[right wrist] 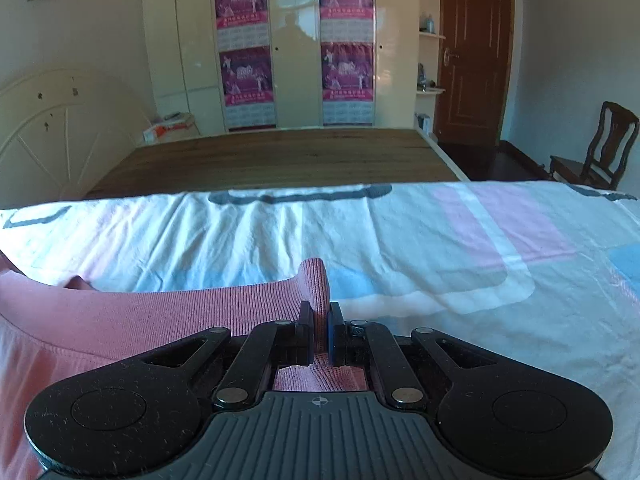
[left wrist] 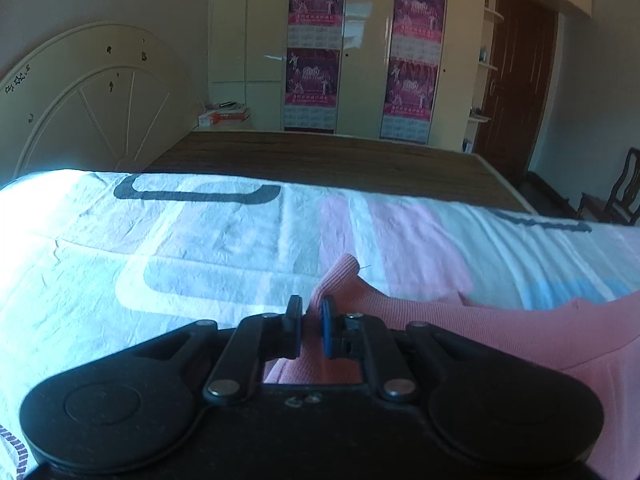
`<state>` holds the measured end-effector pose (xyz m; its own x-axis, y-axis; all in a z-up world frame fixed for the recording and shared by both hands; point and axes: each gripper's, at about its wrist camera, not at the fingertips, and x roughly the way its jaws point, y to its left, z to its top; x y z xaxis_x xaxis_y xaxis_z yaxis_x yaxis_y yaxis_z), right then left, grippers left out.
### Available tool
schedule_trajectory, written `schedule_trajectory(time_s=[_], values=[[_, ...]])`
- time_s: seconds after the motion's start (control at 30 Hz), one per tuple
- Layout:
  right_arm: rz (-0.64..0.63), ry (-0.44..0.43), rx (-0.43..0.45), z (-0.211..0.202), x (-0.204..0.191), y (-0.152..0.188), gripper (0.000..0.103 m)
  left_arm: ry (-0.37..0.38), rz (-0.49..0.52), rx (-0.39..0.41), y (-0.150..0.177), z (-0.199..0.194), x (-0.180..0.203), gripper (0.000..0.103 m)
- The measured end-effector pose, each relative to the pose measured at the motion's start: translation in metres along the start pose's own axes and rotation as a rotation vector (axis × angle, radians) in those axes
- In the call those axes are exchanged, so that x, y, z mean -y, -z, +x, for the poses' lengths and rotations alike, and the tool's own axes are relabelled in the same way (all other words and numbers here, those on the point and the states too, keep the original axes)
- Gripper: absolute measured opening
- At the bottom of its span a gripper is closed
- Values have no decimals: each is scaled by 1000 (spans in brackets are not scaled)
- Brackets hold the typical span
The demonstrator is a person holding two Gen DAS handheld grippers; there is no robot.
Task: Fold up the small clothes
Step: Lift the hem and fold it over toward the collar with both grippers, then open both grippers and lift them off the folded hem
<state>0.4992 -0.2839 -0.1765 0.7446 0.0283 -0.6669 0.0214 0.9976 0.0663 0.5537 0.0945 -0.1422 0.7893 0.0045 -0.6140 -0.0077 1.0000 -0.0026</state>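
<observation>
both grippers, left (left wrist: 311, 326) and right (right wrist: 319, 330), clench the pink ribbed garment (right wrist: 160, 312) over the patterned bedsheet (right wrist: 400, 240); wardrobe posters' (right wrist: 347, 72) writing unreadable.

We faced a cream wardrobe (right wrist: 280, 44) that filled the far wall, its doors hung with four magenta posters (right wrist: 347, 72). Right of the wardrobe stood open corner shelves (right wrist: 431, 36), then a dark brown door (right wrist: 474, 52). Further right of the wardrobe, against the pale wall, we saw a dark wooden chair (right wrist: 600, 148). Before the wardrobe lay a bare wooden bed base (right wrist: 276, 156), and left of it rose a cream arched headboard (left wrist: 92, 96). A patterned sheet (right wrist: 440, 240) covered the near part, where bright light fell from the left.
</observation>
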Motion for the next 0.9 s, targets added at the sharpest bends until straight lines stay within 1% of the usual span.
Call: schedule_trajectory(time_s=[0.03,0.13,0.2,0.23,0.27,0.3,0.33,0.37,0.4,0.47,0.5,0.53,0.57,0.63,0.67,0.73,0.8,0.83,0.9], values=[[-7,14,-24,9,-2,3,5,-14,25,-18,6,6,3,9],[-20,43,-91,29,2,18,5,-36,56,-83,20,21,4,9],[-24,59,-95,34,4,22,5,-47,82,-108,25,27,4,12],[-22,62,-94,35,5,21,6,-56,90,-106,26,26,5,15],[-20,63,-89,35,6,21,8,-60,88,-106,25,25,4,19],[-24,75,-84,34,6,21,23,-64,80,-110,24,24,1,25],[-25,100,-73,31,7,21,31,-66,70,-112,23,21,-2,28],[-15,115,-58,27,10,22,36,-63,58,-111,23,16,-5,31],[9,117,-41,21,15,22,36,-61,52,-108,24,11,-7,35],[51,100,-29,8,22,22,36,-66,61,-95,26,-5,-10,40],[57,87,-21,-1,22,22,36,-69,62,-89,29,-13,-12,38],[45,64,-13,-12,20,23,36,-72,58,-88,32,-19,-15,40],[27,47,-10,-19,16,25,36,-77,49,-94,35,-24,-19,43],[-10,16,-13,-36,3,33,36,-89,27,-99,42,-35,-26,44],[-10,-4,-16,-42,-1,38,36,-80,22,-90,45,-41,-28,44],[-4,-44,-33,-49,-11,46,36,-41,46,-90,51,-54,-24,43],[-10,-77,-55,-51,-25,53,36,22,69,-94,57,-64,-13,44],[-18,-85,-59,-51,-32,57,36,42,82,-104,61,-65,-7,44],[-36,-89,-68,-53,-44,65,36,48,96,-126,69,-64,2,44]])
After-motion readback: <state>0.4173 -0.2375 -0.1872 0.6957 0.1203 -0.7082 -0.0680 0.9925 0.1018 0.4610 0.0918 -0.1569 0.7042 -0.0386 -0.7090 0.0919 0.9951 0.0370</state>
